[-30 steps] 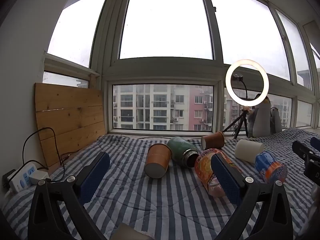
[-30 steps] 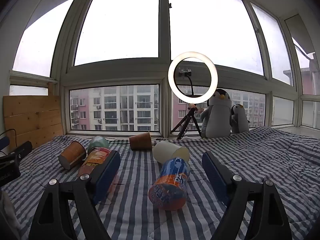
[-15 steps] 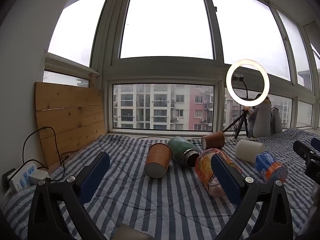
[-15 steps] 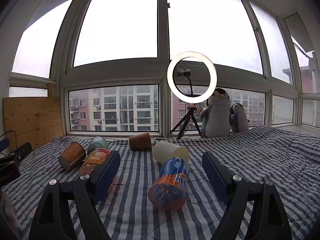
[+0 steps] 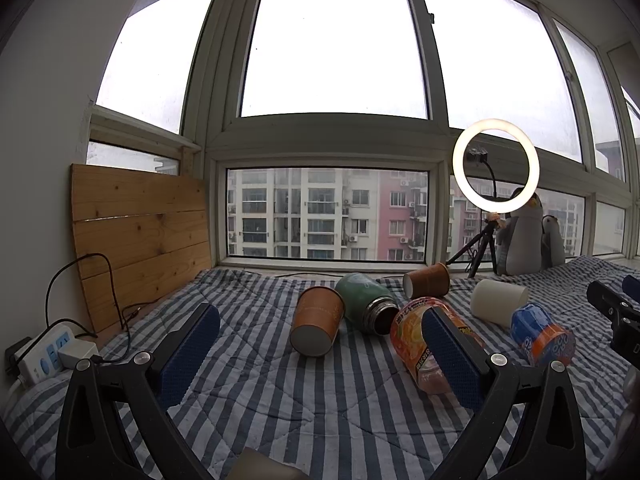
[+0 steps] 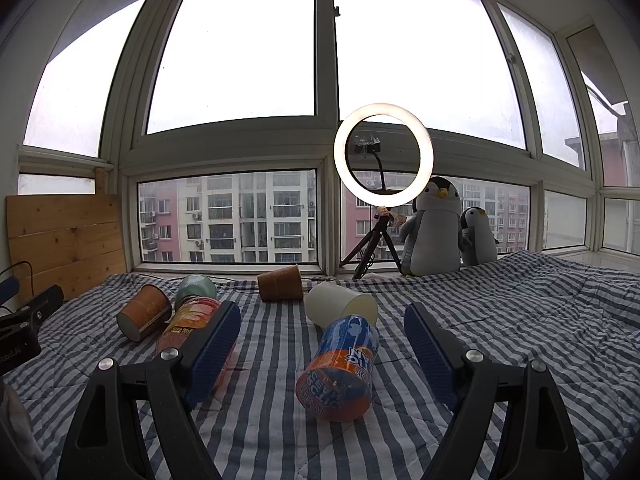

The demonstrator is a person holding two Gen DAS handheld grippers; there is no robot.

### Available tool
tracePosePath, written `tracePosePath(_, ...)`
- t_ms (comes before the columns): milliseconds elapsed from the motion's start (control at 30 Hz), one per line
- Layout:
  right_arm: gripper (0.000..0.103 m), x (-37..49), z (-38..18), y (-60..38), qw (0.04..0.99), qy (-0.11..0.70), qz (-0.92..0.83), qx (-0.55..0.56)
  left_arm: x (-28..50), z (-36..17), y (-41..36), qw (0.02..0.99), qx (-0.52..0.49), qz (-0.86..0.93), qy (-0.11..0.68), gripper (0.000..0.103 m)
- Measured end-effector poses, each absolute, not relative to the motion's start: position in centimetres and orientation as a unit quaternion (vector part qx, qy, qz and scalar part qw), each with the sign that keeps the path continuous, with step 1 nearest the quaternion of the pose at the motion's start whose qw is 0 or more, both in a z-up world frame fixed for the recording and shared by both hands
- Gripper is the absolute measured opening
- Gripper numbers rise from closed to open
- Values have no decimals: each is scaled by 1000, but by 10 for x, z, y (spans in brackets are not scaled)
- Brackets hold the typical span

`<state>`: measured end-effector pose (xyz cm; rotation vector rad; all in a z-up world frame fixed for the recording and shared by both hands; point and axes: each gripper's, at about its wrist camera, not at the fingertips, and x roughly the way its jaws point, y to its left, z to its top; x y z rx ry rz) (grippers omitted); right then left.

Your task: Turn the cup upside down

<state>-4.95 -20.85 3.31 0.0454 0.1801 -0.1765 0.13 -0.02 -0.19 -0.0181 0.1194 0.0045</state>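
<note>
Lying on their sides across a blue-and-white striped quilt [image 5: 280, 400] are six containers, none upright. The left claw [image 5: 320, 350] is spread wide and grips nothing; between its blue pads sits a brown paper cup [image 5: 318, 326], tipped over with its base facing the camera. Touching or just beside that cup's right flank is a green flask [image 5: 366, 302], mouth open toward the viewer. An orange-labelled clear bottle [image 5: 416, 340] lies partly behind the left claw's right finger. A second brown paper cup [image 5: 426, 280] rests farther back near the window sill, its base toward the left. A white cup [image 5: 498, 302] lies right of it, and a blue-and-orange printed cup [image 5: 544, 334] sits just in front of the white one.

The right claw [image 6: 322, 346] is likewise spread wide with nothing between its pads in contact. The blue-and-orange printed cup lies between its fingers, bottom toward the lens, apart from both pads. Whether the white cup behind it touches it cannot be determined.

A lit ring light [image 6: 383, 155] on a tripod stands at the sill beside two plush penguins [image 6: 434, 232]. A wooden panel [image 5: 140, 232] leans at the left wall, with a power strip [image 5: 42, 350] below it.
</note>
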Motion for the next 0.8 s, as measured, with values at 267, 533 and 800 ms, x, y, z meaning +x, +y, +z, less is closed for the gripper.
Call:
tracePosePath(267, 81, -50, 33, -209, 992, 90, -88, 23, 1, -1, 1, 998, -10, 3, 60, 102)
tracePosePath(533, 81, -50, 33, -209, 992, 90, -88, 24, 1, -1, 1, 998, -10, 3, 60, 102)
tracePosePath(800, 81, -50, 33, -210, 992, 89, -88, 24, 0, -1, 1, 998, -10, 2, 61, 102)
